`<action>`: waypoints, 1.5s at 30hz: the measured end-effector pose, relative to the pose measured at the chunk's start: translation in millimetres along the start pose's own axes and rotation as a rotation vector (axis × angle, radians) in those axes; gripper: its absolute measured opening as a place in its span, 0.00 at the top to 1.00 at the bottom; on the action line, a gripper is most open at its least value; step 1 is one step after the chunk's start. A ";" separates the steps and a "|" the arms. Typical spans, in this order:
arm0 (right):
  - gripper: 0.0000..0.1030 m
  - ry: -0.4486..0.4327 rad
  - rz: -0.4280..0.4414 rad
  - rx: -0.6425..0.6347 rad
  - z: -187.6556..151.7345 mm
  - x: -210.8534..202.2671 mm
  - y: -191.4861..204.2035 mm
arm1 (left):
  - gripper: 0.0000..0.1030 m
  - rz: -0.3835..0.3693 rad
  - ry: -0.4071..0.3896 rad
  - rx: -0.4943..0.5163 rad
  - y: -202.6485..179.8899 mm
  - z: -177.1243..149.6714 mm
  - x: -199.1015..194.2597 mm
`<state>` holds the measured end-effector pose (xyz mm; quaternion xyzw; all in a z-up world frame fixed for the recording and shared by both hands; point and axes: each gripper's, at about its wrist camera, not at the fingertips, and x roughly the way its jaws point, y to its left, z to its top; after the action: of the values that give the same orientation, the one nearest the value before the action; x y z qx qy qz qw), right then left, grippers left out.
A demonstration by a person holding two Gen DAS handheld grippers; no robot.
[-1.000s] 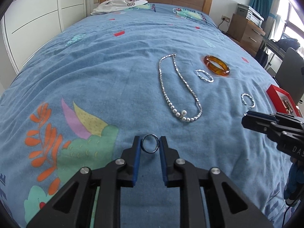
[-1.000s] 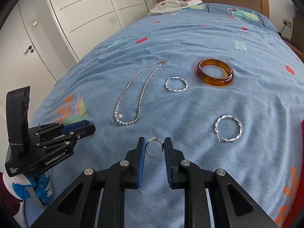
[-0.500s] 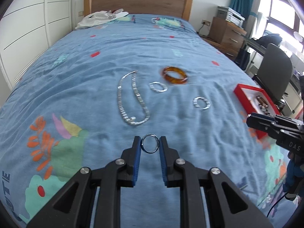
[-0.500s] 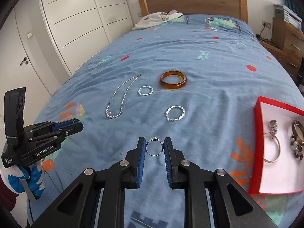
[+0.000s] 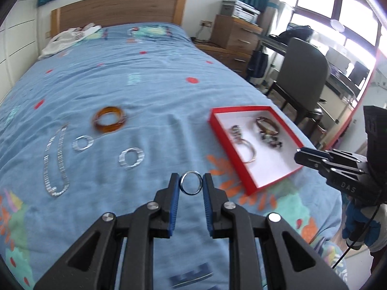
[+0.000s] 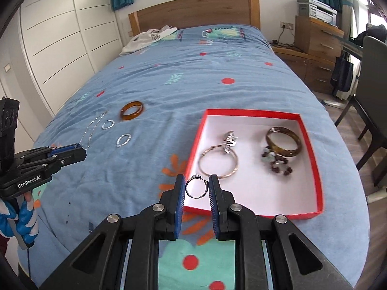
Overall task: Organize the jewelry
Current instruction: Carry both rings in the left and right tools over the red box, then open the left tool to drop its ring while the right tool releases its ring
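Observation:
My left gripper [image 5: 191,184] is shut on a plain silver ring [image 5: 191,186], held above the blue bedspread left of the red tray [image 5: 232,146]. My right gripper [image 6: 197,188] is shut on a silver ring with a setting [image 6: 197,188], hovering over the near-left corner of the red tray [image 6: 312,213]. The tray holds a large hoop [image 6: 217,163], a brown bangle [image 6: 284,141] and a bead piece [image 6: 275,160]. On the bedspread lie an amber bangle [image 5: 110,119], two twisted silver hoops [image 5: 131,158] [image 5: 83,142] and a silver necklace [image 5: 56,162].
White clothing [image 6: 151,37] lies near the wooden headboard [image 6: 193,12]. A wooden dresser [image 6: 314,48] and a dark chair [image 5: 302,72] stand right of the bed. White wardrobe doors [image 6: 60,36] line the left wall. A gloved hand [image 6: 21,215] holds the left gripper.
Both grippers have swung to the right and risen a little, each keeping its ring. The red tray has come into full view and the loose jewellery has slid leftward.

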<state>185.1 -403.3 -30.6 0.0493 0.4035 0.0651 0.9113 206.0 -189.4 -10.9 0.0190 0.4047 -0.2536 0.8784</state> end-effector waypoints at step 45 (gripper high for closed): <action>0.78 0.308 -0.110 -0.074 -7.6 87.3 -109.7 | 0.81 -0.051 0.326 0.085 -117.5 13.0 174.3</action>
<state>246.3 -497.4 -114.9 -0.0169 0.5378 0.0369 0.8421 255.8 -369.8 -107.6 0.0869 0.5311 -0.2863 0.7927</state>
